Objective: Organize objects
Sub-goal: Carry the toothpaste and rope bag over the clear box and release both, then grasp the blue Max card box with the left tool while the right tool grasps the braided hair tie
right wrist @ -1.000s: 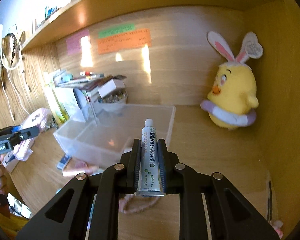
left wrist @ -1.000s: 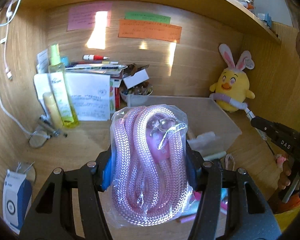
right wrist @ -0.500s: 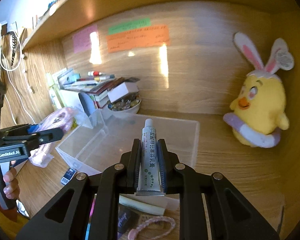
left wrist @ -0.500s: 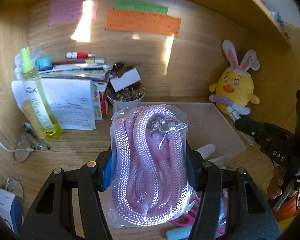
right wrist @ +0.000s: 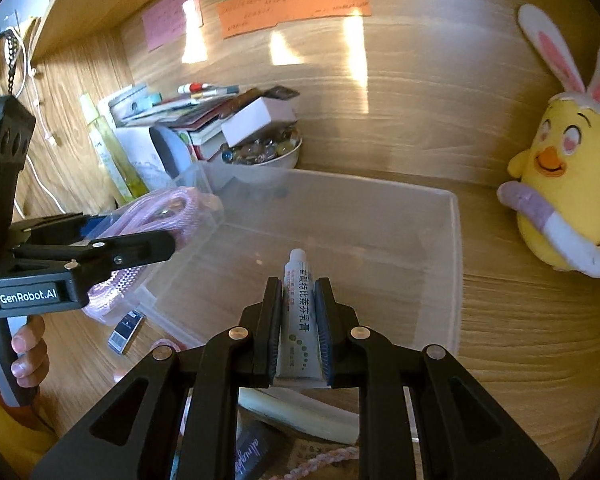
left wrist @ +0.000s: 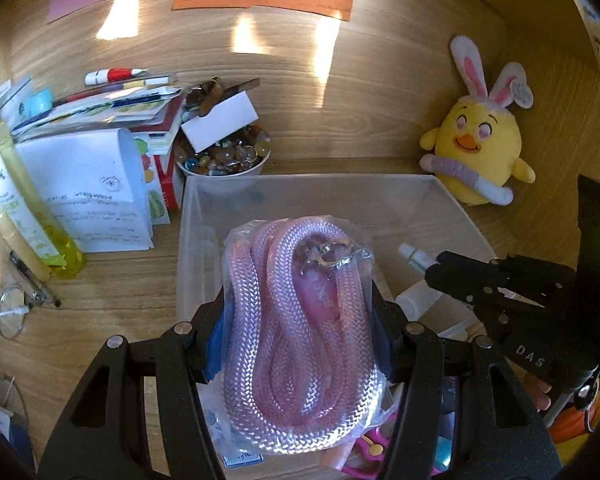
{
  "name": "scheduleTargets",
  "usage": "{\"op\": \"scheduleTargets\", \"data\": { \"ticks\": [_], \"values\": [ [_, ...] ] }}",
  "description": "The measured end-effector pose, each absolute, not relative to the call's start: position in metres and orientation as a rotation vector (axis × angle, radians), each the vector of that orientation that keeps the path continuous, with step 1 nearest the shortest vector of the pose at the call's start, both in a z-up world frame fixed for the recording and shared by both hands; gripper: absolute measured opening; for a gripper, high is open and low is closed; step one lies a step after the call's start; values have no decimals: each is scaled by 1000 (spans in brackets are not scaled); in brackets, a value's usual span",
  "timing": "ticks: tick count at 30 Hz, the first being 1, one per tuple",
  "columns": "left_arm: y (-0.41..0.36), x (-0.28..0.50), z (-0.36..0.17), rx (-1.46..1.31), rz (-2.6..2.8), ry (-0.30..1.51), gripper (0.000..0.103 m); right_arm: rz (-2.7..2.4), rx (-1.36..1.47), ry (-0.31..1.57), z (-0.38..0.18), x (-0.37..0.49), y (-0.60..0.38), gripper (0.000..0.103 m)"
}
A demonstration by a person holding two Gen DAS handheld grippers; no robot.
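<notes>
My left gripper (left wrist: 300,312) is shut on a clear bag of coiled pink rope (left wrist: 300,340) and holds it over the near left edge of a clear plastic bin (left wrist: 452,208). My right gripper (right wrist: 298,300) is shut on a white ointment tube (right wrist: 298,308) and holds it above the bin's (right wrist: 456,240) near side. The left gripper (right wrist: 96,252) with the pink rope (right wrist: 168,208) shows at the left of the right wrist view. The right gripper (left wrist: 460,272) with the tube (left wrist: 414,254) shows at the right of the left wrist view.
A yellow plush chick (left wrist: 476,152) sits right of the bin. A bowl of glass beads (left wrist: 224,160), stacked papers (left wrist: 88,188) and a yellow bottle (left wrist: 24,216) stand behind and left. Small items, a pale stick (right wrist: 300,416) and pink cord (right wrist: 324,460), lie in front of the bin.
Both grippers have moved forward toward the bin. The pink rope bag and the tube now hang over the bin's near edge. Both grips are unchanged.
</notes>
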State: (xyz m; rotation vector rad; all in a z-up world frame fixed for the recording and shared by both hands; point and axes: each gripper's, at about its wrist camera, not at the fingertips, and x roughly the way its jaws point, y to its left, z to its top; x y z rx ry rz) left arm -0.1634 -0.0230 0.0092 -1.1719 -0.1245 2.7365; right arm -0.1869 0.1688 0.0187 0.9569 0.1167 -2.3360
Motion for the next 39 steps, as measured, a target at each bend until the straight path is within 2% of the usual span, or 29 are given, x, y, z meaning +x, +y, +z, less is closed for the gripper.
{"op": "scheduleTargets", "data": {
  "ticks": [11,18,23,31,39],
  "values": [
    [-13,-167,5,-1193,2695,-85,58,-2311,982,133,17,-184,164,16],
    [-12,-146,21,-1101,2763,-32,65,-2345,954,174,24,-171,166,33],
    [-9,-125,38,-1000,2834,35,85,-2386,898,207,34,-155,172,44],
    [-17,-94,45,-957,2910,68,95,-2455,850,217,45,-130,192,63],
    [-44,-80,21,-1084,2929,-13,97,-2483,912,159,36,-114,220,64]
  ]
}}
